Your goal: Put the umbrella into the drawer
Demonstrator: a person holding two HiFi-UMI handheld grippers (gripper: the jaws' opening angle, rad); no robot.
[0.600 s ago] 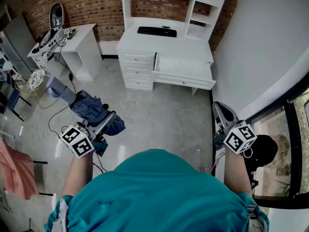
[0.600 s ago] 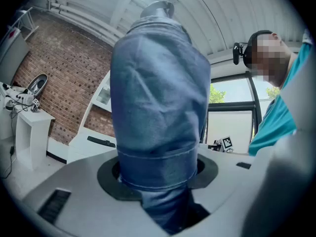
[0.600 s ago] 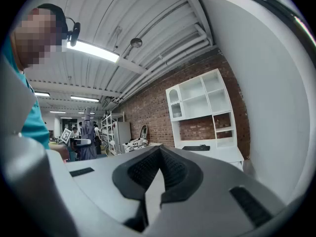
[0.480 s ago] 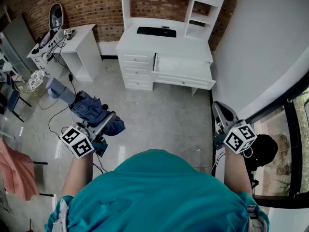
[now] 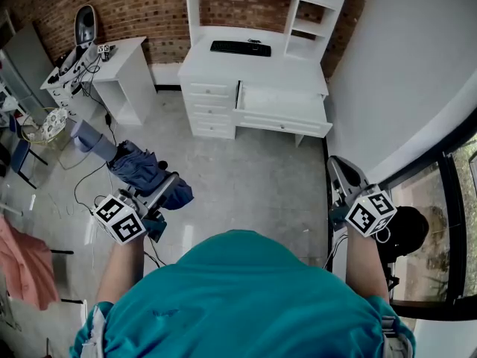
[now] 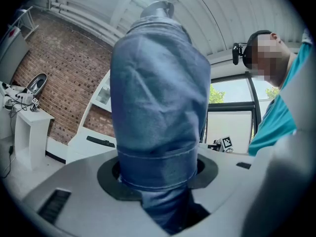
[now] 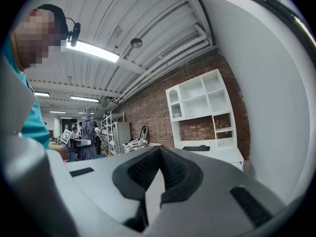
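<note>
A folded blue umbrella (image 5: 141, 168) sticks forward from my left gripper (image 5: 162, 191) at the lower left of the head view, above the floor. Seen from the left gripper view, the umbrella (image 6: 159, 98) fills the middle and the left gripper (image 6: 158, 179) is shut on its lower end. My right gripper (image 5: 341, 176) is held at the lower right, beside the white wall; in its own view the right gripper (image 7: 150, 179) has its pads together with nothing between them. The white desk (image 5: 257, 69) stands ahead, its wide drawer (image 5: 282, 109) pulled open.
A black keyboard (image 5: 240, 48) lies on the desk, under white shelves. A white side table (image 5: 125, 71) with devices and cables stands at the left. A pink cloth (image 5: 26, 267) hangs at the far left. Grey floor (image 5: 246, 177) lies between me and the desk.
</note>
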